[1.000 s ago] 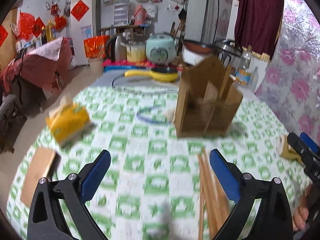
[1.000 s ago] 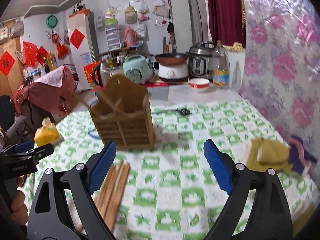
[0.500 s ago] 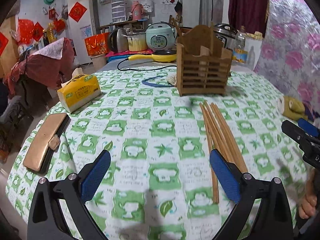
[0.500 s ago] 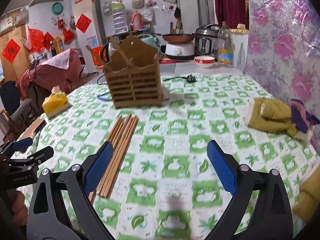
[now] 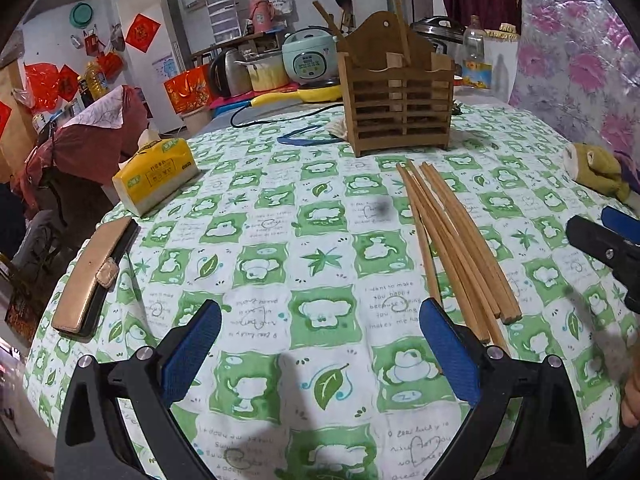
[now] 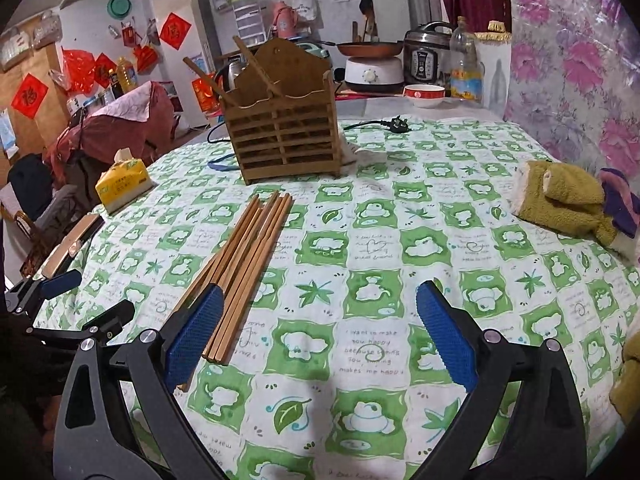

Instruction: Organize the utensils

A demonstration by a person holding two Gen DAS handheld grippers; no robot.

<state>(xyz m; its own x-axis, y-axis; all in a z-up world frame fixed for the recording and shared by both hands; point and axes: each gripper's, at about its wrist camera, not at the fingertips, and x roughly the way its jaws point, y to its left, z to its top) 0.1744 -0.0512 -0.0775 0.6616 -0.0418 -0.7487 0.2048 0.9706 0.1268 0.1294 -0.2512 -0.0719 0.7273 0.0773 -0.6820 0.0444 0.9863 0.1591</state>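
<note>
Several wooden chopsticks [image 5: 452, 240] lie in a loose bundle on the green-checked tablecloth [image 5: 272, 248], pointing toward a slatted wooden utensil holder [image 5: 400, 112] at the far side. A few sticks stand in the holder [image 6: 284, 140]. My left gripper [image 5: 320, 308] hovers open over bare cloth, with the bundle just past its right finger. My right gripper [image 6: 320, 292] is open and holds nothing; the chopsticks [image 6: 248, 256] run under its left finger. Each gripper shows at the edge of the other's view: the right gripper [image 5: 608, 240], the left gripper [image 6: 60, 300].
A yellow tissue pack [image 5: 156, 176] and a tan wallet [image 5: 92, 276] lie near the table's left edge. Mustard-coloured mittens [image 6: 560, 196] lie at the right. A black plug and cord [image 6: 396, 124] lie behind the holder. Kitchen appliances stand beyond the table.
Both grippers have come down and closer to the table, so the chopsticks and holder look nearer and sharper. Both stay open with nothing in them.
</note>
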